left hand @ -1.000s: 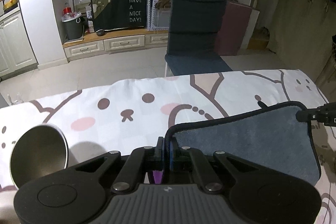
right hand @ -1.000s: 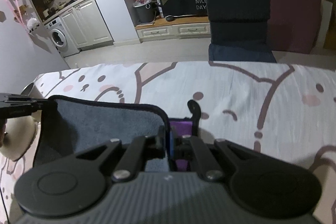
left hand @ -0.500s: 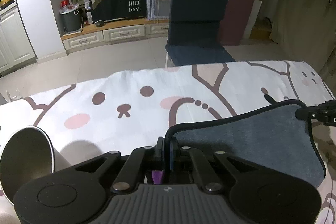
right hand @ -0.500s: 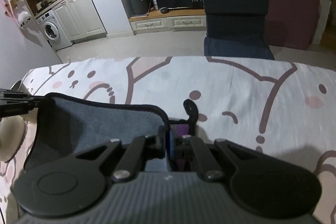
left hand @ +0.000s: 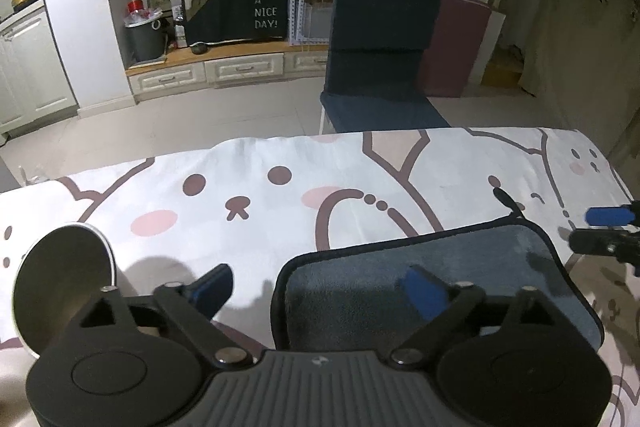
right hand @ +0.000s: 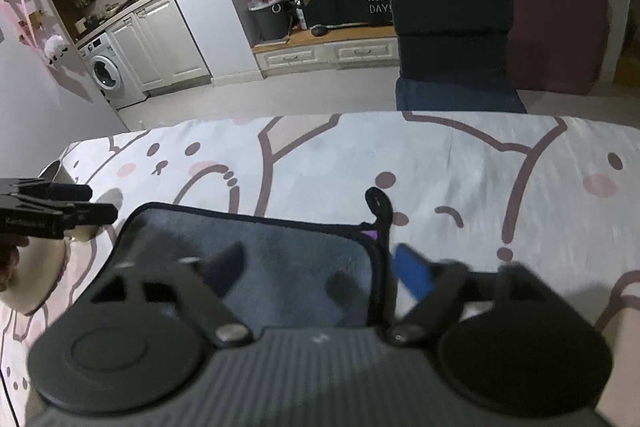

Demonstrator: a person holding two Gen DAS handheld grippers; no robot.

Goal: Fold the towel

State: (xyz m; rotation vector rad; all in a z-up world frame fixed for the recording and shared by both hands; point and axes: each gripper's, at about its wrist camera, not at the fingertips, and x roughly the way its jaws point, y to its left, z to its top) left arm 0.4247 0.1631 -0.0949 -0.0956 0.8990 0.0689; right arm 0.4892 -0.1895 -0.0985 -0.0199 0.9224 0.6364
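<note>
Both tongs, left [left hand: 320, 287] and right [right hand: 320, 267], spread wide over the folded towel [left hand: 432, 275]; best lift clear without snagging its edge.

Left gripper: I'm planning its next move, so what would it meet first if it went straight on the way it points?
Probably the grey towel's near left corner, lying between the open left gripper's fingers, then the cartoon tablecloth. The steel cup sits off to its left. Height above the cloth is unclear.
</note>
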